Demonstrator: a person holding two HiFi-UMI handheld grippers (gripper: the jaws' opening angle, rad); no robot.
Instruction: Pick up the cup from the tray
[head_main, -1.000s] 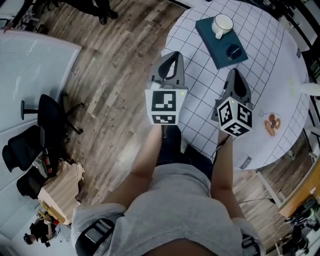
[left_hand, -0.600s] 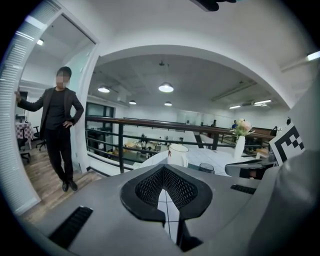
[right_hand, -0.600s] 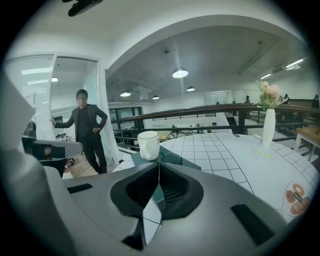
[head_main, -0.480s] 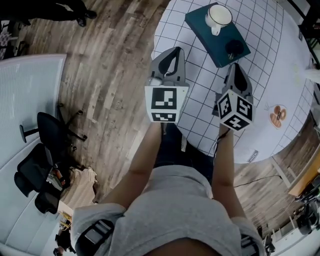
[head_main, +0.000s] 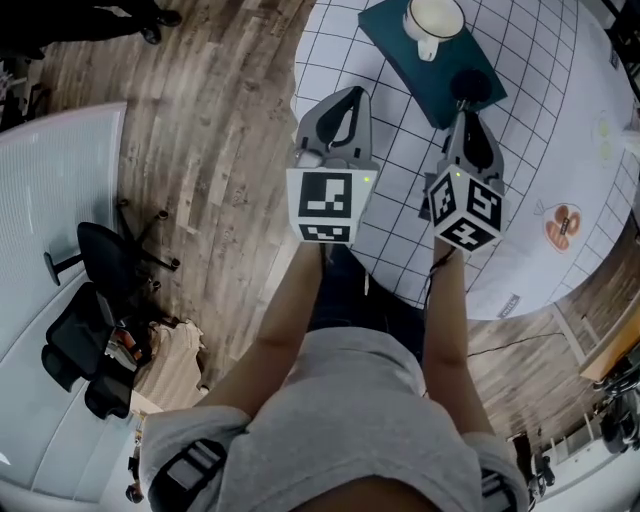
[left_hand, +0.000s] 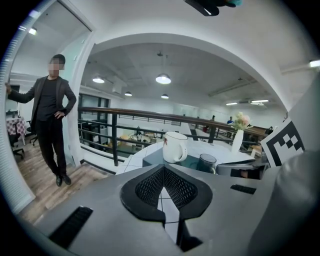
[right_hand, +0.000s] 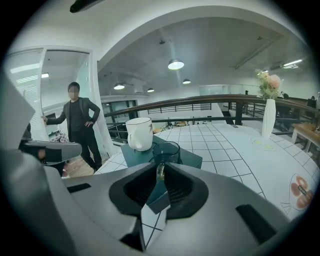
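A teal tray (head_main: 420, 82) lies on the white gridded round table (head_main: 560, 120). On it stand a white mug (head_main: 432, 18) at the far end and a dark glass cup (head_main: 472, 86) at the near end. My right gripper (head_main: 466, 113) is shut, its tips right at the glass cup (right_hand: 166, 151), whose handle shows just beyond the closed tips (right_hand: 161, 169). The mug (right_hand: 139, 133) stands behind and to the left. My left gripper (head_main: 347, 97) is shut and holds nothing, hovering over the table's left edge. In the left gripper view (left_hand: 163, 168) the mug (left_hand: 174, 147) is ahead.
A white vase with flowers (right_hand: 268, 117) stands far right on the table. A small round printed mark (head_main: 562, 226) sits near the table's right edge. A person (left_hand: 50, 115) stands on the wooden floor beside a glass wall. Black office chairs (head_main: 100, 260) are at the left.
Both grippers have moved forward toward the tray. The right gripper's tips now reach the dark glass cup. The tray and cups have not moved on the table.
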